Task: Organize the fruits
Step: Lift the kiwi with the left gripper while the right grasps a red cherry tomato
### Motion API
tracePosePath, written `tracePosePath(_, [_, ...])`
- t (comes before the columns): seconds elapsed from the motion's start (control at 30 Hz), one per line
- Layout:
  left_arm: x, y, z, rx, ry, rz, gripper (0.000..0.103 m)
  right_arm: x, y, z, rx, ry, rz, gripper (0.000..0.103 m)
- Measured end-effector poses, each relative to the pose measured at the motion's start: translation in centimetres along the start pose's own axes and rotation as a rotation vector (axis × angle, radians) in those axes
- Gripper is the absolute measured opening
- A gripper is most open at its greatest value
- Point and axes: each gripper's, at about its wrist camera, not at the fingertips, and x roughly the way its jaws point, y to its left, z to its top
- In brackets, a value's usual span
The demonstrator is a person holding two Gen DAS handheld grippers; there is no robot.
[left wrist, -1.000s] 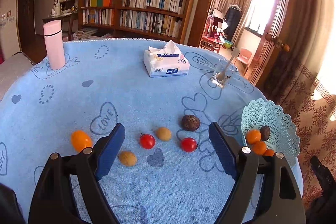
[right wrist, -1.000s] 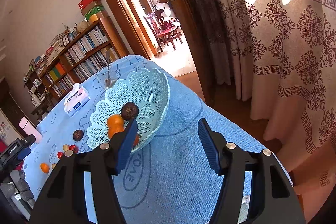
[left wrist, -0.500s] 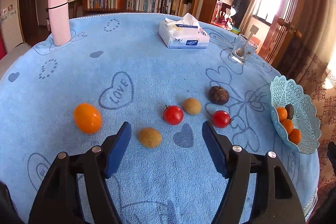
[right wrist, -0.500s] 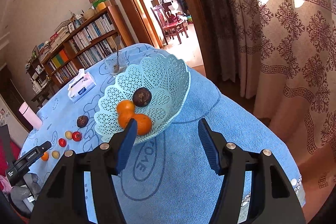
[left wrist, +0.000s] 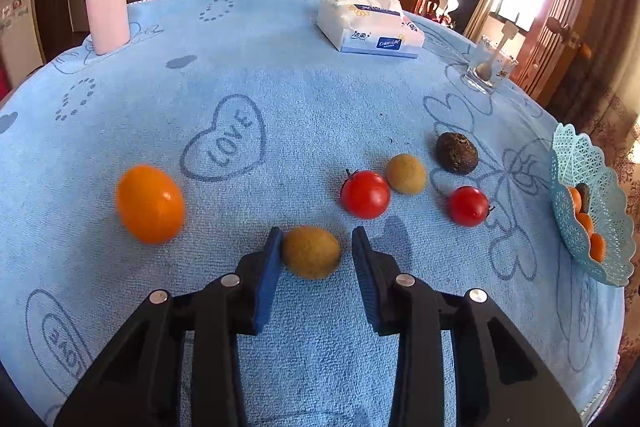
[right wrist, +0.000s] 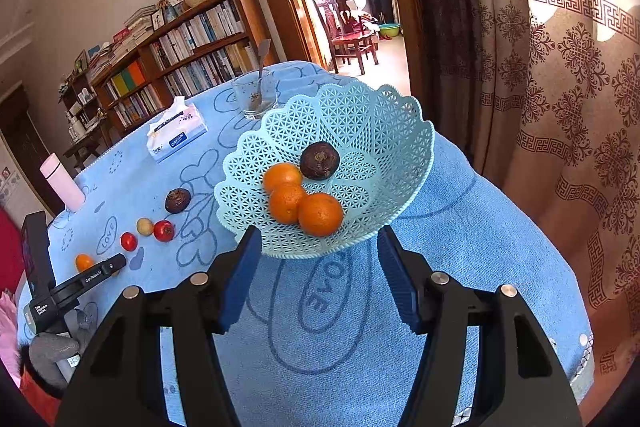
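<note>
Right in front of us, our left gripper (left wrist: 314,253) has just been closing its jaws around the small brown-yellow fruit (left wrist: 311,251) on the blue tablecloth (left wrist: 280,87). One blue pad touches the fruit's side, but the other pad is a little way off, so we do not have it pinched yet. We think this fruit is light, round and a bit soft, so it could roll away or get squashed; we should hold it at its fat middle and squeeze gently. Our right gripper (right wrist: 316,273) waits with its jaws apart and nothing in them, just in front of the lacy blue basket (right wrist: 400,131). A bit farther on lie two red tomatoes (left wrist: 365,194), another brown-yellow fruit (left wrist: 406,173), a dark fruit (left wrist: 457,153) and an orange one (left wrist: 150,203). The basket already holds three oranges (right wrist: 304,203) and a dark fruit.
</note>
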Motion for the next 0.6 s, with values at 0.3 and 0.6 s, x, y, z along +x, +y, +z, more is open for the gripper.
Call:
tracePosePath(0.3, [-2.3, 0.2, -0.9, -0.003, -0.112, -0.049, 0.029, 1.7, 5.1, -0.3, -0.103, 0.047, 0.049, 0.062])
tracePosePath(0.6, [-4.1, -0.6, -1.7, 0.034, -0.219, -0.013, 0.029, 5.8, 11.4, -0.3, -0.199, 0.149, 0.151, 0.062])
